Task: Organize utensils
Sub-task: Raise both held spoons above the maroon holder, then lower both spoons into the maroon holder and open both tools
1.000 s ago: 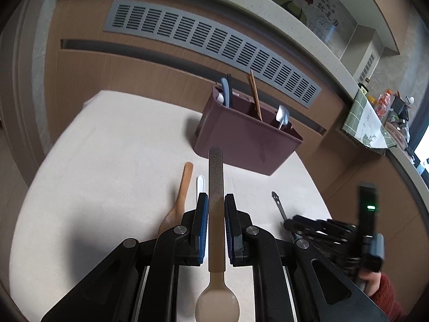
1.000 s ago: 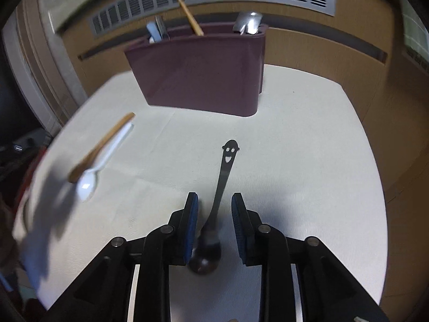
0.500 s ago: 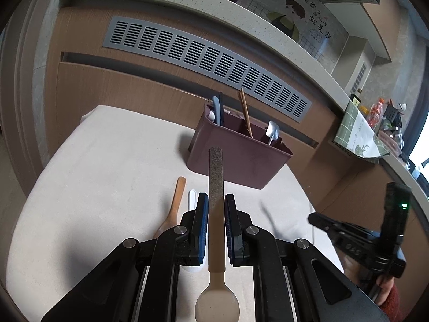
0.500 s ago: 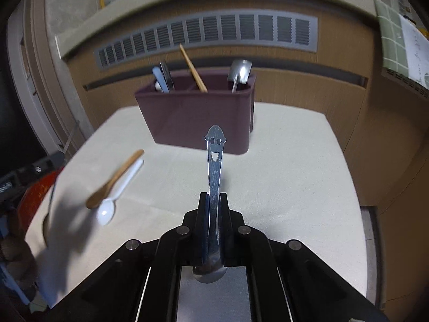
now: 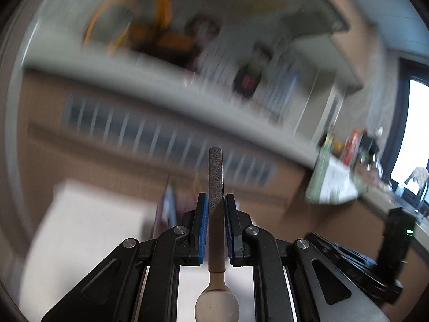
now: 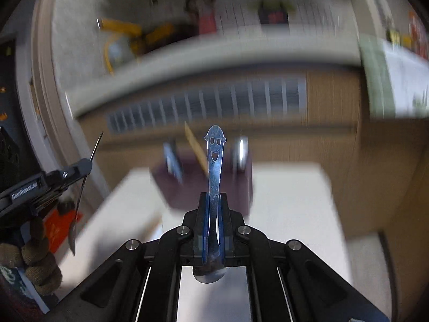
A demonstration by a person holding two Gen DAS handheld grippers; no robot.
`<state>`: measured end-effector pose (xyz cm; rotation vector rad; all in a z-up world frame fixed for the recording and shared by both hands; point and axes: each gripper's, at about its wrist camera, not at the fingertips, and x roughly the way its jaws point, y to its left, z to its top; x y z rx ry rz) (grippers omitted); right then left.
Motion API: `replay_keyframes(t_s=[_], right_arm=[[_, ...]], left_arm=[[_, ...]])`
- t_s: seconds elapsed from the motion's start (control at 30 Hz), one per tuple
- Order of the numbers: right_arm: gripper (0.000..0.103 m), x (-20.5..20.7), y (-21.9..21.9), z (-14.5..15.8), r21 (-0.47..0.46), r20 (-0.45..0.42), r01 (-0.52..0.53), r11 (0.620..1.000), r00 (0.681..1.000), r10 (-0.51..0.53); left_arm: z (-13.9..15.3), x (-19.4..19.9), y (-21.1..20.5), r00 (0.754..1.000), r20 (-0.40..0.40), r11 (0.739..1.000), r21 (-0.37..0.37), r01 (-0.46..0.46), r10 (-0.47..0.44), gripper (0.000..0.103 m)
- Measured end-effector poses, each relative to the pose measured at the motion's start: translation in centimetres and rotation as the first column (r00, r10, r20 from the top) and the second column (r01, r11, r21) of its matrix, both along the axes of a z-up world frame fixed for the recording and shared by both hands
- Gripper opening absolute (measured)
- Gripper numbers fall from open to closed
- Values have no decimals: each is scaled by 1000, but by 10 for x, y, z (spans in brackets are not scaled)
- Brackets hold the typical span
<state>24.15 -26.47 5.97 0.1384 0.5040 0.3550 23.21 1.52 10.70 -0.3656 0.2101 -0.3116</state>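
My left gripper (image 5: 215,201) is shut on a tan spoon (image 5: 215,187) with a grey speckled handle that points forward, bowl toward the camera. My right gripper (image 6: 214,201) is shut on a metal spoon (image 6: 214,161) whose handle end has a smiley face. The maroon utensil holder (image 6: 187,185) stands blurred on the white table (image 6: 289,201) ahead of the right gripper, with several utensils upright in it. In the left wrist view the holder (image 5: 161,214) is mostly hidden behind the fingers. The left gripper also shows at the left of the right wrist view (image 6: 80,166).
A wooden cabinet front with a grey slatted vent (image 6: 209,104) and a grey countertop stand behind the table. The right gripper body shows at lower right of the left wrist view (image 5: 375,268). Both views are motion-blurred.
Both grippers have lifted and tilted upward with their spoons held. The right gripper closed on the smiley spoon and raised it off the table.
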Motion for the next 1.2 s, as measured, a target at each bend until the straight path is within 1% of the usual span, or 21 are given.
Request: replay_keyframes(t_s=[0.03,0.07,0.1,0.13,0.17,0.2,0.3,0.4,0.5,0.63,0.67,0.73,0.83,0.87,0.9,0.93,0.97,1.0,1.03,1.1,1.2], right_arm=[[5,4,1,19,5,63,12,1000,998,-12],[5,9,2,33,7,112,22,1000,993,-23],[5,14,4,47,10,162,37,999,986,-38],[5,20,5,59,19,211,54,998,976,-57],[5,26,7,66,27,239,63,998,969,-68],[5,33,9,70,33,261,70,997,962,-76],[5,54,15,68,41,282,82,996,955,-90],[5,79,23,52,26,262,88,996,961,-92],[5,106,28,28,23,192,79,997,978,-82],[5,128,35,1,4,139,88,996,986,-88],[5,132,36,-6,0,128,89,996,988,-89],[5,136,36,-17,1,110,90,996,990,-89],[7,141,36,-31,-14,105,92,996,990,-90],[7,141,37,-35,-21,93,85,996,992,-83],[7,142,37,-39,-30,73,75,997,995,-73],[7,141,37,-42,-37,47,58,998,997,-57],[8,141,35,-44,-34,25,46,998,999,-46],[9,141,32,-45,-27,14,43,999,999,-43],[12,137,28,-45,-20,4,42,999,999,-42],[17,129,18,-43,-21,-2,56,998,998,-56],[23,114,7,-42,-25,-8,94,995,996,-94]], left_arm=[[7,5,-2,999,42,1000,1,-14,14,12],[16,13,-5,994,103,999,-9,-35,36,12],[21,23,-6,988,146,998,-25,-50,53,12],[21,30,-5,984,165,997,-36,-61,66,12],[20,40,-6,977,191,995,-54,-88,97,12],[16,50,-6,970,205,991,-66,-118,129,12],[4,79,-5,967,189,984,-77,-159,171,12],[-13,107,-13,969,156,981,-66,-185,193,12],[-32,132,-25,971,128,979,-35,-201,204,12],[-53,150,-31,981,72,983,-47,-177,180,12],[-57,152,-33,982,69,984,-43,-176,178,12],[-65,159,-39,983,62,985,-18,-171,172,12],[-78,161,-44,989,25,989,6,-145,145,13],[-82,162,-43,993,-4,993,-2,-120,120,15],[-84,161,-39,996,-35,996,-16,-86,85,18],[-83,157,-35,997,-50,998,-26,-64,62,29],[-81,152,-31,997,-55,998,-31,-55,53,36],[-78,143,-25,997,-51,998,-35,-54,53,46],[-75,136,-19,997,-45,998,-36,-56,55,50],[-67,115,-5,996,-43,997,-23,-75,74,51],[-61,85,20,984,-83,988,32,-154,156,51]])
